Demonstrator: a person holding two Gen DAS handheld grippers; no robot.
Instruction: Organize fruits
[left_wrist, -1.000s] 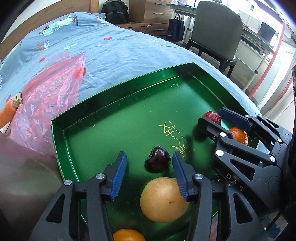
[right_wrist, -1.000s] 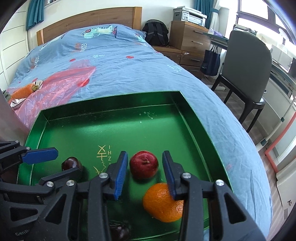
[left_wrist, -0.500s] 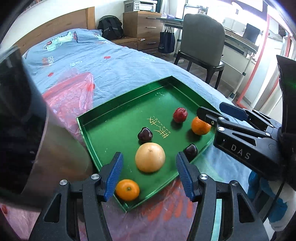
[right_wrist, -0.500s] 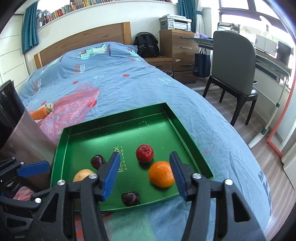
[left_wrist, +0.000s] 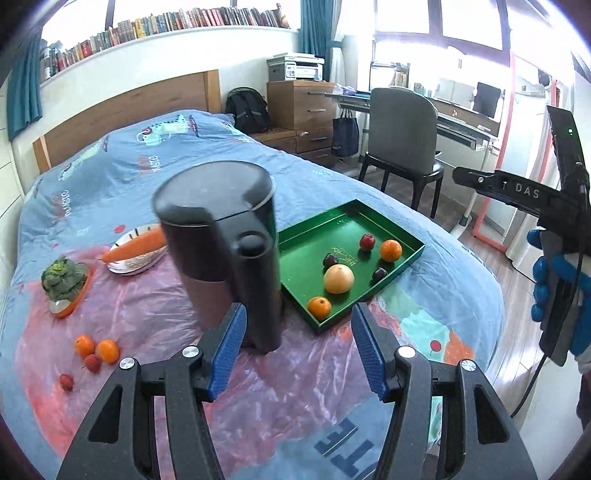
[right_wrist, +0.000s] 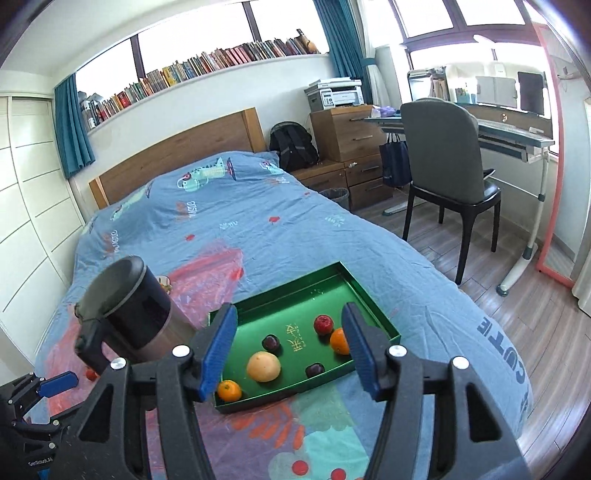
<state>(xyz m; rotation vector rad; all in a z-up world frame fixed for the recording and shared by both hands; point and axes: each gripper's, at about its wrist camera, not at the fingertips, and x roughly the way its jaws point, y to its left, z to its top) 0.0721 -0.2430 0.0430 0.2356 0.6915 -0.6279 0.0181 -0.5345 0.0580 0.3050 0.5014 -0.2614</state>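
- Left wrist view: the left tool (left_wrist: 297, 347) hangs released above the plastic-covered bed (left_wrist: 303, 177), nothing between its blue pads.
- A dark kettle (left_wrist: 221, 236) stands just past the left pad.
- To its right lies the green tray (left_wrist: 406, 266), holding a grapefruit (left_wrist: 338, 279), two oranges (left_wrist: 390, 250), a red apple (left_wrist: 367, 242) and two dark plums (left_wrist: 330, 260).
- Far left on the plastic sheet lie two loose oranges (left_wrist: 96, 348) and small red fruits (left_wrist: 66, 381); beyond them a carrot (left_wrist: 135, 248) rests on a plate.
- A blue-gloved hand (left_wrist: 554, 280) holds the other tool at the right edge.
- Right wrist view: the right tool (right_wrist: 290, 352) has just been opening; its jaws stand wide and empty, well above the tray (right_wrist: 373, 310), which lies near the bed's near end.
- The kettle (right_wrist: 125, 310) is left of the tray.
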